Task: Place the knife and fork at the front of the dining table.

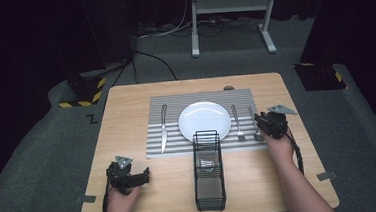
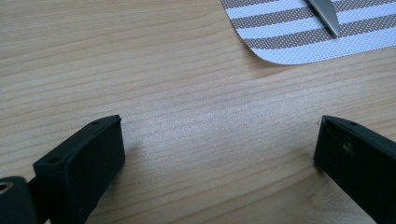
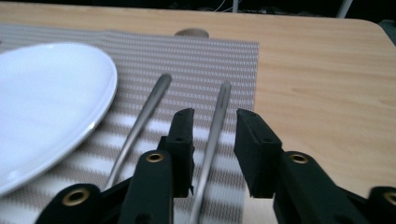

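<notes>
Striped grey-and-white placemat (image 1: 173, 104) in the middle of the light wood table (image 1: 128, 135), with a white plate (image 1: 204, 119) sitting dead centre on it. Knife (image 1: 163, 127) lies left of the plate, fork (image 1: 238, 122) and spoon (image 1: 255, 124) lie side by side on the right. A black wire basket (image 1: 208, 169) stands in front of the plate, half on the mat's near edge, with something metal lying in it that I can't make out.

The right hand-held gripper (image 1: 263, 123) is right over the spoon. In the right gripper view its jaws are parted a little on either side of the spoon handle (image 3: 215, 126), with a visible gap each side, so the pads aren't pinching it; the spoon just lies flat on the mat. The fork handle (image 3: 144, 112) runs alongside, between the spoon and the plate rim (image 3: 105, 100).

The left hand-held gripper (image 1: 142, 177) sits low at the near left corner of the table, jaws spread wide with nothing but bare wood between them, well apart from the cutlery. The knife tip (image 2: 327, 16) pokes in on the mat corner (image 2: 299, 46).
</notes>
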Demonstrator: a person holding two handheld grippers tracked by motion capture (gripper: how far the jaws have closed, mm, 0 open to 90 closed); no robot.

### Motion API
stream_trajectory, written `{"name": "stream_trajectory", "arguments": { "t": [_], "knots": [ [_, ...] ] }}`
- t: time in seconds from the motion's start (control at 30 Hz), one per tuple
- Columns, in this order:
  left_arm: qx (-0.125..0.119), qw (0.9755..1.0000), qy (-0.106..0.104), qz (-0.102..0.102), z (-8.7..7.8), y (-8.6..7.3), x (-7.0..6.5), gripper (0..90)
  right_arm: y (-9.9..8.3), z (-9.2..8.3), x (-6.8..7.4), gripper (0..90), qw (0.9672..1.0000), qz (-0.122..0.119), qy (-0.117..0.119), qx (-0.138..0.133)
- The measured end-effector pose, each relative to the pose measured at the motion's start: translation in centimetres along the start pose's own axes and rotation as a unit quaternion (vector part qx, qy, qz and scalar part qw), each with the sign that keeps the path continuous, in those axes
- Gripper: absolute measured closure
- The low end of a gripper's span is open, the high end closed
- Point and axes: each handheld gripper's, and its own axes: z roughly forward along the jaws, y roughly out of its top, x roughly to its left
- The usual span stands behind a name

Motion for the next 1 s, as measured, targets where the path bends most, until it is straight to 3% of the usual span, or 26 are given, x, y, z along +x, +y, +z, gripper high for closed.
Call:
{"name": "stream_trajectory", "arguments": {
  "t": [0.33,0.47,0.53,0.63,0.67,0.77,1.0],
  "knots": [
    [0.001,1.0,-0.003,0.002,0.0,0.0,0.0,1.8,-4.5,-5.4,0.6,48.4,0.9994,-0.032,0.002,0.014],
    [0.001,1.0,-0.003,0.002,0.0,0.0,0.0,1.8,-6.5,-7.2,0.8,35.0,0.9978,-0.04,0.002,0.053],
    [0.001,1.0,-0.003,0.002,0.0,0.0,0.0,1.8,-7.4,-7.8,0.9,31.6,0.9951,-0.048,-0.004,0.086],
    [0.001,1.0,-0.003,0.002,0.0,0.0,0.0,1.8,-8.1,-9.1,0.5,28.3,0.9944,-0.043,-0.001,0.097],
    [0.001,1.0,-0.003,0.002,0.0,0.0,0.0,1.8,-8.4,-9.4,0.2,24.8,0.9941,-0.036,0.011,0.101],
    [0.001,1.0,-0.003,0.002,0.0,0.0,0.0,1.8,-8.8,-10.0,0.3,20.0,0.9931,-0.047,0.019,0.106],
    [0.001,1.0,-0.005,0.005,0.0,0.0,0.0,1.8,-8.7,-9.8,0.8,14.4,0.9927,-0.044,0.015,0.111]
  ]
}}
